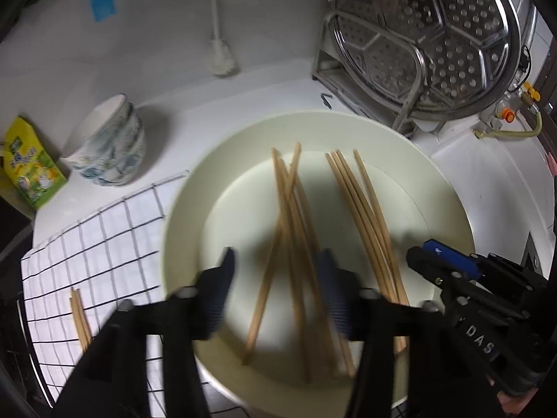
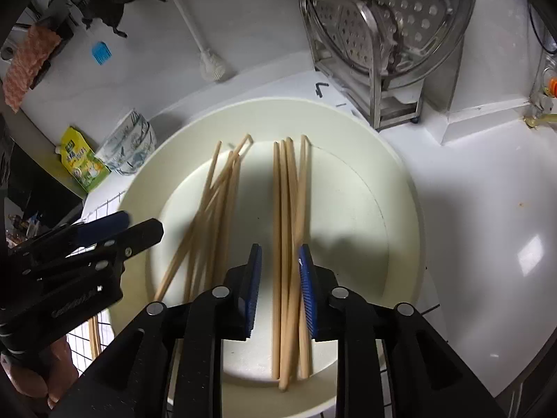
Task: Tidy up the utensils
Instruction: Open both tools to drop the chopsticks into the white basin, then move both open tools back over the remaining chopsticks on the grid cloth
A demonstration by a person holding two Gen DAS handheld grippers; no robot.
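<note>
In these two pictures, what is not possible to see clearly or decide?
- Left wrist view: the left gripper is motion-blurred, so contact with the crossed chopsticks is unclear.
- Right wrist view: the fingers cover part of the straight bundle; the count is uncertain.
- Both views: the yellow packet has print too small to read.
- Left wrist view: chopsticks on the checked cloth are partly hidden by the gripper body.

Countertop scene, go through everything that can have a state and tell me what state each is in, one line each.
left gripper: open, jaws astride the crossed chopsticks.
right gripper: open, jaws astride the parallel chopsticks.
crossed chopsticks: lying jumbled in the plate.
parallel chopsticks: lying side by side in the plate.
plate: flat on the counter, partly on the checked cloth.
bowls: stacked, tilted.
steamer tray: propped on edge in its rack.
</note>
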